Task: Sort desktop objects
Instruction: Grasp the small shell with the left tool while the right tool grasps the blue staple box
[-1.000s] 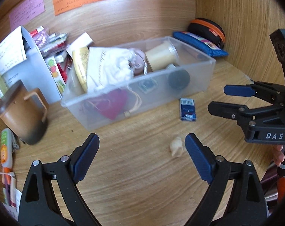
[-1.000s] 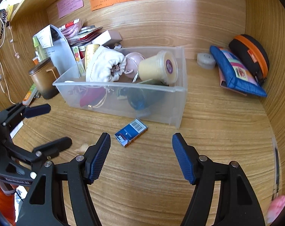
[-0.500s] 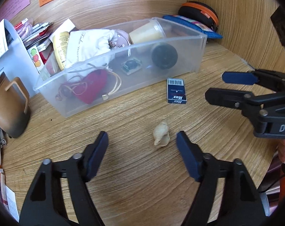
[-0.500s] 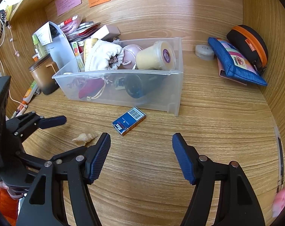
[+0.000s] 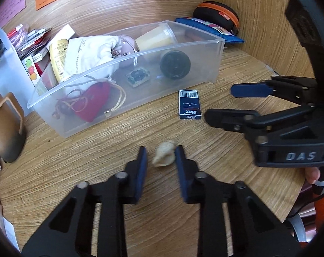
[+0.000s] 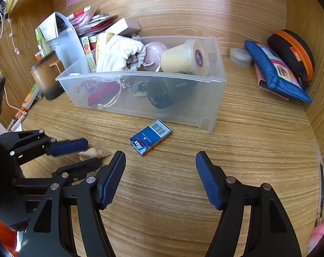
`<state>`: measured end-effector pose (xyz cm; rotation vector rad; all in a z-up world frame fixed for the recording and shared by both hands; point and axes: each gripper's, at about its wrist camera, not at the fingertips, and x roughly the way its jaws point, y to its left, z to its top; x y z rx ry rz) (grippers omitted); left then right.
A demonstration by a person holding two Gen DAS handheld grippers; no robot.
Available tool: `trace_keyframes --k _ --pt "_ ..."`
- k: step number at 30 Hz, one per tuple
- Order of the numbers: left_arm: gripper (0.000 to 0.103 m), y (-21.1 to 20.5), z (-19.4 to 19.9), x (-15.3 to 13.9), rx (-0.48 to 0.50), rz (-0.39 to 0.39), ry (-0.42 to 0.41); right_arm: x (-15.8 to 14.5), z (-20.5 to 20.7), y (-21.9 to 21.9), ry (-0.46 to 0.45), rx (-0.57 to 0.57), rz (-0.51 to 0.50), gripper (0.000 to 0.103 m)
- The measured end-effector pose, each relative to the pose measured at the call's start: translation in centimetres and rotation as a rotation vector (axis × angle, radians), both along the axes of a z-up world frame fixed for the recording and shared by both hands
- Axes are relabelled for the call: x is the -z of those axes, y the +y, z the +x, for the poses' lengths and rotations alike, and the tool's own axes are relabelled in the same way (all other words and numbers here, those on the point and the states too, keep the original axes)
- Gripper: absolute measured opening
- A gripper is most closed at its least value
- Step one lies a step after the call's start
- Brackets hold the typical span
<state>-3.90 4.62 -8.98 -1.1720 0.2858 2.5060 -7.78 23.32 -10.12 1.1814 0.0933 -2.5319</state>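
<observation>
While the jaws close, the seashell [image 5: 164,153] (pale) lies between them.

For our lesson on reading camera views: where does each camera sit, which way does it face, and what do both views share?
Left wrist: on the left tongs, facing down at the desk; its pads flank a shell; right tongs and a fingertip show.
Right wrist: on the right tongs, open, facing the staple box; left tongs show.
Shared: shell, staple box, bin.
</observation>
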Motion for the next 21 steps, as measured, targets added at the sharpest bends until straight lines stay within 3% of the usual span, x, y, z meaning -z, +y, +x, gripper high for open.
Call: trace_keyframes --k 12,16,20,21 --pt "0.018 -4.0 -0.3 -1.1 -0.066 0.091 0.009 1.2 -2.0 -4.1 -0.007 -0.007 0.131 0.064" --pt "0.018 -5.2 -0.4 -1.3 -0.082 0.117 0.013 1.4 -2.6 -4.4 -0.027 -0.010 0.119 0.060" --pt "0.018 -5.9 -0.4 -1.5 -0.087 0.133 0.020 1.2 -2.9 -4.1 -0.021 0.023 0.110 0.037" --pt "0.018 -6.1 -0.4 -1.6 -0.086 0.137 0.021 1.2 -2.9 -4.0 -0.020 0.027 0.108 0.037"
